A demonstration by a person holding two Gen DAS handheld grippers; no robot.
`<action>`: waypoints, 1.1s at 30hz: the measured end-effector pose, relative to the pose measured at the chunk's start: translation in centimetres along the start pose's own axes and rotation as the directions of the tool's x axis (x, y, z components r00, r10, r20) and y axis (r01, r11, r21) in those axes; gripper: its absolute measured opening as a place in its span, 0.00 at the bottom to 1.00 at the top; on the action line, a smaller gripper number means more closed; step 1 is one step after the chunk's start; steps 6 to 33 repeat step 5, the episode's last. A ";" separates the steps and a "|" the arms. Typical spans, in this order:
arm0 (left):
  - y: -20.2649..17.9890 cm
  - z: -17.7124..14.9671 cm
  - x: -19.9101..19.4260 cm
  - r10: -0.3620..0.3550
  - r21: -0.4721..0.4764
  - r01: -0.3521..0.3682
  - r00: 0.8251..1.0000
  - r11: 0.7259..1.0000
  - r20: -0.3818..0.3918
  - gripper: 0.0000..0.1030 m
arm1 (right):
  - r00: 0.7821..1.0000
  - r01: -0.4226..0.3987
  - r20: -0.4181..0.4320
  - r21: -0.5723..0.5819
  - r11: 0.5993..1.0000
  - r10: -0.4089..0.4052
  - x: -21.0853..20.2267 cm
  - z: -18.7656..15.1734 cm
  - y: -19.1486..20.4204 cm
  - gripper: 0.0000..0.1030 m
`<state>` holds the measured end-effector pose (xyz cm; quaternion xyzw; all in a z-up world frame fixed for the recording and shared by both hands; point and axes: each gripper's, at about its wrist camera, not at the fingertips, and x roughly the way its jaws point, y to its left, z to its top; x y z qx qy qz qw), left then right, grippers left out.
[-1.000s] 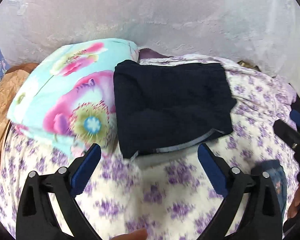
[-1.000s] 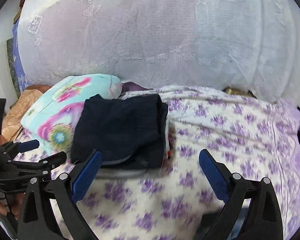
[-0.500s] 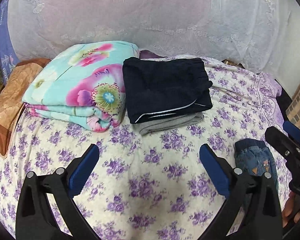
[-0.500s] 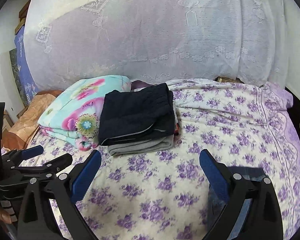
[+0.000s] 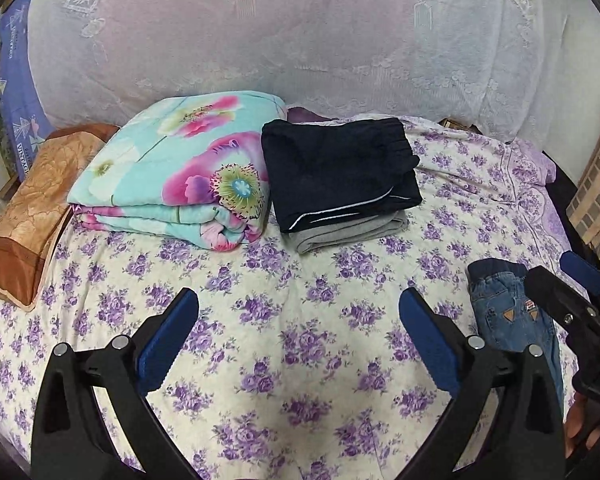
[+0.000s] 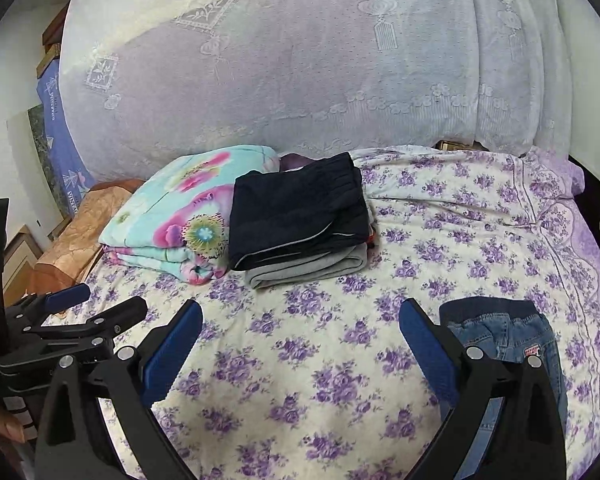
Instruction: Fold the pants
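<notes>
Small blue denim pants (image 5: 504,320) lie unfolded on the floral bed sheet (image 5: 300,360) at the right, partly behind my right gripper's finger in the right wrist view, where the denim pants (image 6: 500,332) show their dark waistband. A stack of folded pants, dark navy pants (image 5: 340,172) on top of a grey pair (image 5: 348,234), rests farther back. My left gripper (image 5: 299,320) is open over bare sheet. My right gripper (image 6: 300,320) is open too, just left of the jeans. Neither holds anything.
A folded flowered quilt (image 5: 172,184) lies left of the stack, with a brown pillow (image 5: 32,200) beyond it. A lace-covered mound (image 6: 300,80) backs the bed. The left gripper (image 6: 114,298) shows at the left edge of the right wrist view.
Both grippers have drawn back from the folded dark stack, which now sits farther away. The denim pants have come fully into view at the right.
</notes>
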<state>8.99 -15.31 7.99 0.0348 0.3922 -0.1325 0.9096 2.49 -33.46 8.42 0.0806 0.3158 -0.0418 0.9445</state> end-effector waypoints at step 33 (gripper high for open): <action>0.0 -0.9 -0.8 0.023 0.026 -0.023 1.000 0.999 -0.006 0.95 | 1.000 -0.010 -0.009 0.002 1.000 0.010 -0.6 -0.8 0.5 0.96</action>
